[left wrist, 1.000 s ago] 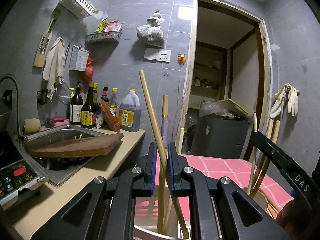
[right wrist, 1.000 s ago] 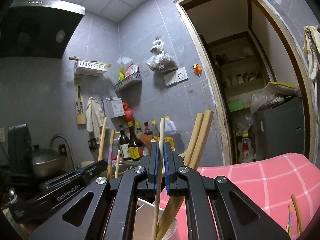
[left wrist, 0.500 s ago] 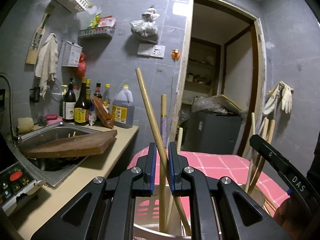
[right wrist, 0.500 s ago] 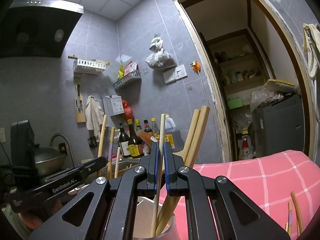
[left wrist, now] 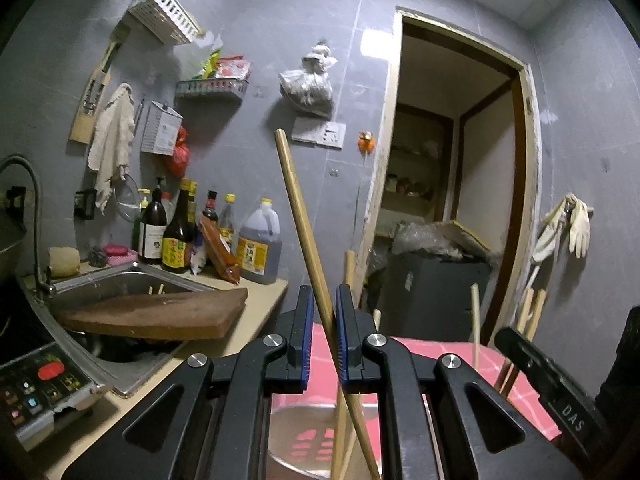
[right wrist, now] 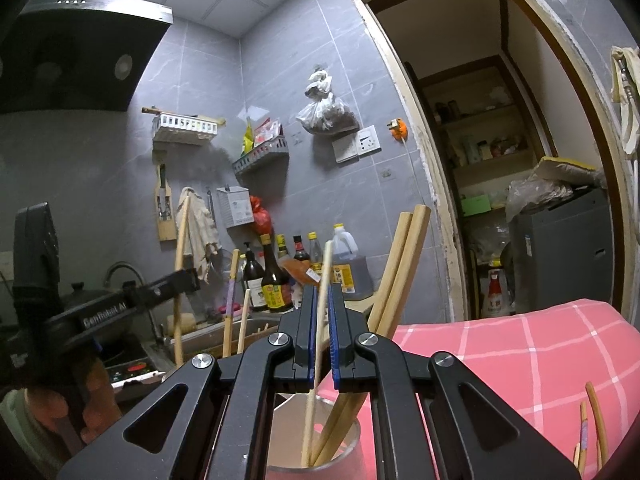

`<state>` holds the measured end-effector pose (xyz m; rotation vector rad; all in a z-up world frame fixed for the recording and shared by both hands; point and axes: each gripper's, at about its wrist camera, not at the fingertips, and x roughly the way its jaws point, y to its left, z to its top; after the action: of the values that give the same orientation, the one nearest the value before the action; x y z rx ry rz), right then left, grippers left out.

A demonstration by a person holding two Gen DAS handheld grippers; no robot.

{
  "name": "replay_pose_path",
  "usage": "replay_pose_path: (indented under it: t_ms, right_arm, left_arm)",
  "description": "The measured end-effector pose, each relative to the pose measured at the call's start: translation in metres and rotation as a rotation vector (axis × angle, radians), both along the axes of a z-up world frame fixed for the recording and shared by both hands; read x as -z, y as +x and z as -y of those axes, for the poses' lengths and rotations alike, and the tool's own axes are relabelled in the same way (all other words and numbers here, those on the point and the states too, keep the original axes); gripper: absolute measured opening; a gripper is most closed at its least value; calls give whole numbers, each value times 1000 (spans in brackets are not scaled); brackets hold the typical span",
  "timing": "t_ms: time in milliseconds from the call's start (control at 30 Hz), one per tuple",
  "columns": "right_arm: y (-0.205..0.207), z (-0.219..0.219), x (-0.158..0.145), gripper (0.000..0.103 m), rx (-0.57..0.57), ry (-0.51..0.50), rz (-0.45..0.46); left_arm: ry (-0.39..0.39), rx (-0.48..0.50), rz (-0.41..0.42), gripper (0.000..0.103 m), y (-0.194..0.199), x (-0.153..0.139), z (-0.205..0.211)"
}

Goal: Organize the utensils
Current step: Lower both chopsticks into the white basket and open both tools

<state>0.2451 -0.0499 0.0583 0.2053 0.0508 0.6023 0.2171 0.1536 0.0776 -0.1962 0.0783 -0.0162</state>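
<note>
My left gripper [left wrist: 323, 328] has loosened around a long wooden chopstick [left wrist: 304, 224] that leans to the upper left, its lower end inside a steel cup [left wrist: 296, 440] with other chopsticks. My right gripper [right wrist: 320, 328] has its jaws slightly apart around a thin pale chopstick [right wrist: 325, 280] that stands in a steel cup [right wrist: 344, 452] beside two thick wooden chopsticks [right wrist: 404, 264]. The right gripper's side [left wrist: 560, 392] shows at the left wrist view's right edge. The left gripper [right wrist: 120, 312] shows at left in the right wrist view.
A pink checked cloth [right wrist: 520, 360] covers the table; loose chopsticks [right wrist: 592, 412] lie on it at right. A counter holds a sink [left wrist: 120, 280], a wooden cutting board [left wrist: 160, 312] and bottles [left wrist: 180, 236]. An open doorway [left wrist: 452, 184] is behind.
Both grippers' jaws have parted a little around their chopsticks. The left view has tilted back down and drawn closer to the cup.
</note>
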Motion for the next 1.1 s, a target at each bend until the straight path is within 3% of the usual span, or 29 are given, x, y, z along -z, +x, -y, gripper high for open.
replay_pose_path:
  t_ms: [233, 467, 667, 867, 1000, 1100]
  right_arm:
    - [1, -1, 3, 4, -4, -3, -12]
    - [1, -2, 4, 4, -10, -7, -9]
    - [0, -3, 3, 5, -9, -12, -5]
    - [-6, 0, 2, 21, -11, -18, -4]
    - [-15, 5, -1, 21, -4, -31, 0]
    - [-22, 14, -4, 27, 10, -37, 5]
  left_arm:
    - [-5, -57, 12, 5, 5, -1, -11]
    - [-60, -36, -35, 5, 11, 11, -19]
    - [-45, 3, -78, 5, 10, 19, -9]
    - [-22, 45, -139, 5, 10, 32, 3]
    - [-20, 67, -166, 5, 10, 39, 11]
    - [-19, 75, -172, 5, 7, 40, 17]
